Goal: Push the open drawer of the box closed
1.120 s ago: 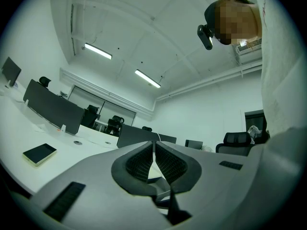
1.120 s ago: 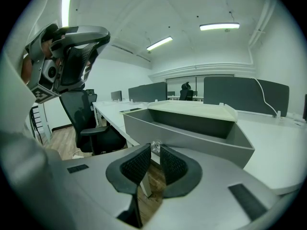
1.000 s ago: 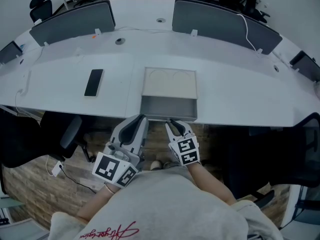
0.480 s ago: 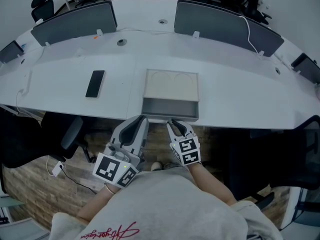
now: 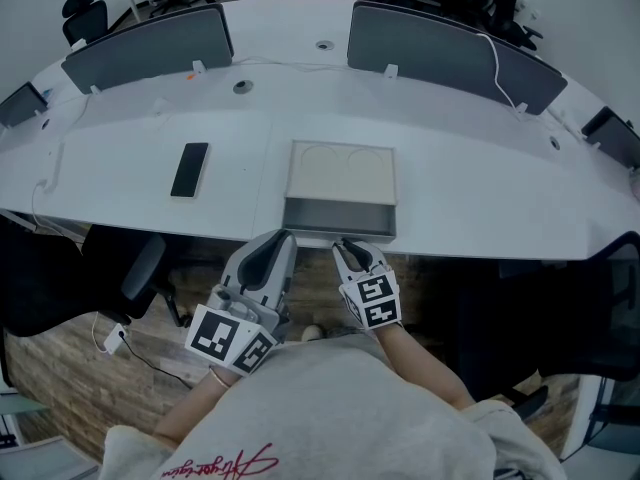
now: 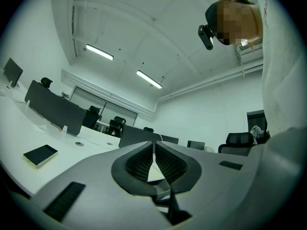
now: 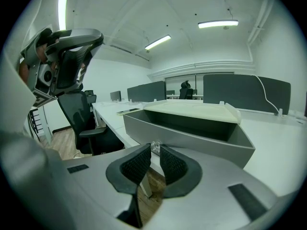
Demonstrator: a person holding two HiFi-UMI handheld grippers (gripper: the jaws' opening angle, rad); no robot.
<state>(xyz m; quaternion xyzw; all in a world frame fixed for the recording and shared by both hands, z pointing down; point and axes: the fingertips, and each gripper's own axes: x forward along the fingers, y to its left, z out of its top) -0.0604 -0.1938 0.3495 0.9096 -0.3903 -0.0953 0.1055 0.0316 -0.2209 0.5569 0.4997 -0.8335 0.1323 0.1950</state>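
Note:
A cream-topped box (image 5: 341,171) sits at the near edge of the white desk (image 5: 480,198), and its grey drawer (image 5: 338,215) is pulled out toward me. In the right gripper view the drawer's front (image 7: 192,140) fills the middle, with a small metal knob (image 7: 156,147) on it. My right gripper (image 7: 154,146) (image 5: 343,245) is at the drawer front, its jaws a narrow gap apart with the knob held at their tips. My left gripper (image 5: 283,238) (image 6: 153,143) hangs just left of the drawer's front corner, shut and empty, its pads touching.
A black phone (image 5: 188,167) (image 6: 40,155) lies on the desk left of the box. Grey divider panels (image 5: 150,40) (image 5: 450,48) stand along the far side. A dark office chair (image 5: 140,268) (image 7: 91,123) is under the desk edge at left, over a wooden floor.

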